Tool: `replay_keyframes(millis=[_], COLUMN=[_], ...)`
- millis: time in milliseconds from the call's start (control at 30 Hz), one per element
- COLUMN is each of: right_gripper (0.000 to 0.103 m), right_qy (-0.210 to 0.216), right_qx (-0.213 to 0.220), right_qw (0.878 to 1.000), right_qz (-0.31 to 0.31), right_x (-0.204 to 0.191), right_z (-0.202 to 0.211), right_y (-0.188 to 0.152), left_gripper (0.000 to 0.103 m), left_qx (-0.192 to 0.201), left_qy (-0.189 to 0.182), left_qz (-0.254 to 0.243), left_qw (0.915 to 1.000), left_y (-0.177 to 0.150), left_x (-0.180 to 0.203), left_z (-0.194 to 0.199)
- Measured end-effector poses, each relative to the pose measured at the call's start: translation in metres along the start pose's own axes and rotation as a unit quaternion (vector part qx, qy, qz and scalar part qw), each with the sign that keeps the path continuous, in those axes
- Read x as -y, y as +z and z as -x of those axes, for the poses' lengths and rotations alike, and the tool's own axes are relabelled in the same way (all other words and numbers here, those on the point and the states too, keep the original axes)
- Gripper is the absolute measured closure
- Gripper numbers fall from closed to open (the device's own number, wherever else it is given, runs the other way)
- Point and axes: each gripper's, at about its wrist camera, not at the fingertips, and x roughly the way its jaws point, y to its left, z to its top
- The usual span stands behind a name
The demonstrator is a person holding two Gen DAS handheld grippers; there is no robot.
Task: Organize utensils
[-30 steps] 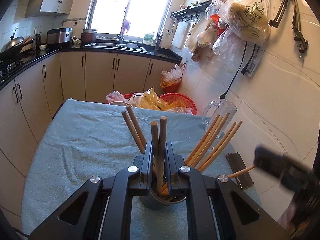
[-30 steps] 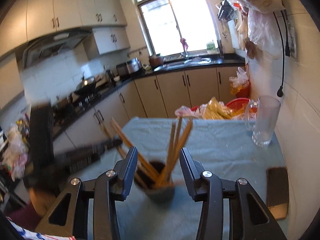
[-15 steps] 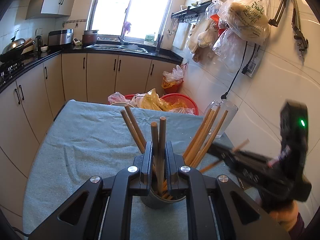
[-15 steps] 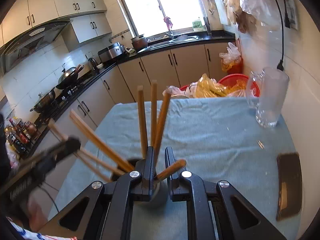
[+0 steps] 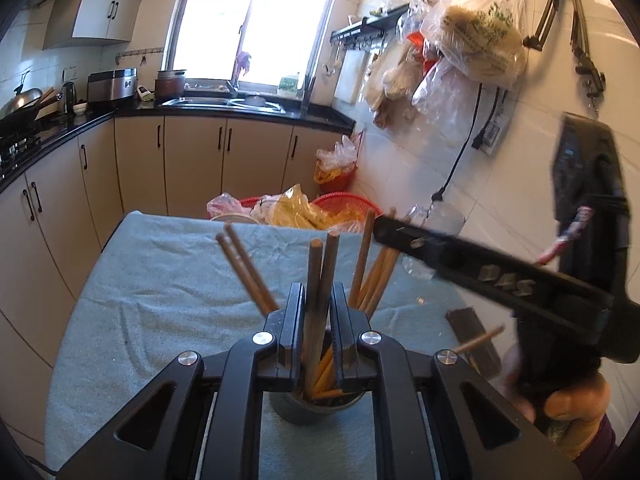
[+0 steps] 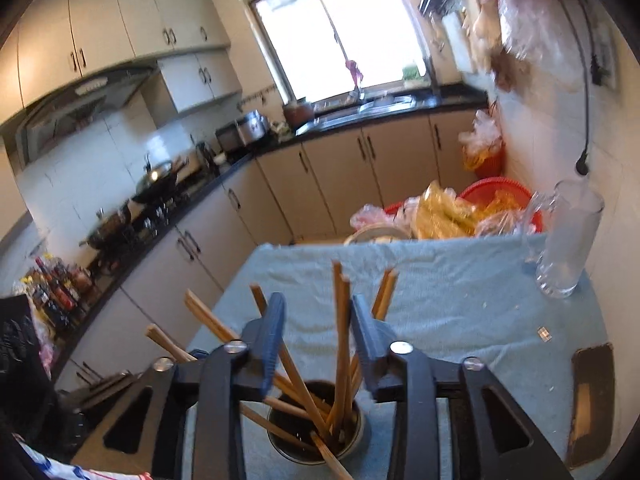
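Blue-towelled table (image 6: 460,304) carries a metal cup (image 6: 316,446) of upright chopsticks (image 6: 342,340). Left gripper (image 5: 317,336) is clamped on two dark chopsticks (image 5: 320,280), long axis near vertical, lower ends in the cup. Right gripper (image 6: 318,344) is opening astride a loose stick directly above the cup, pads clear.

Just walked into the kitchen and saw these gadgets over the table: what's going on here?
A person is sorting chopsticks into a metal cup on the towel-covered table. The left gripper is shut on a pair of dark chopsticks standing in the cup. The right gripper is opening just above the cup, with light chopsticks between its jaws.
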Motion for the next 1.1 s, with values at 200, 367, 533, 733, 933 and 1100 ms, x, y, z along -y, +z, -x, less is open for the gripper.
replay_keyframes(millis=[200,367,533,733,933,1100], right_gripper=[0.049,0.046,0.045,0.043,0.043,0.043], right_qy=[-0.029,-0.045,-0.07,-0.097,-0.099,-0.108], right_qx=[0.063,0.099,0.113,0.103,0.073,0.065], right_qw=[0.998,0.994,0.991,0.99,0.991,0.991], right_qz=[0.001,-0.009,-0.009,-0.016,-0.045,-0.05], right_x=[0.007,0.019,0.028,0.044,0.06,0.055], right_z=[0.05,0.085,0.108,0.122,0.119,0.125], right_y=[0.014,0.016,0.005,-0.027,-0.059,-0.084], left_gripper=[0.071,0.061,0.055,0.04,0.034,0.028], left_qx=[0.019,0.032,0.042,0.068,0.068,0.07], left_qy=[-0.012,-0.018,-0.008,0.05,0.099,0.144], left_qz=[0.001,0.01,0.016,0.004,0.0,0.005], left_qw=[0.9998,0.9993,0.999,0.9964,0.9927,0.9871], left_y=[0.011,0.019,0.025,0.022,0.002,-0.026], left_x=[0.006,0.009,0.006,-0.001,-0.012,-0.017], left_z=[0.011,0.023,0.045,0.078,0.096,0.109])
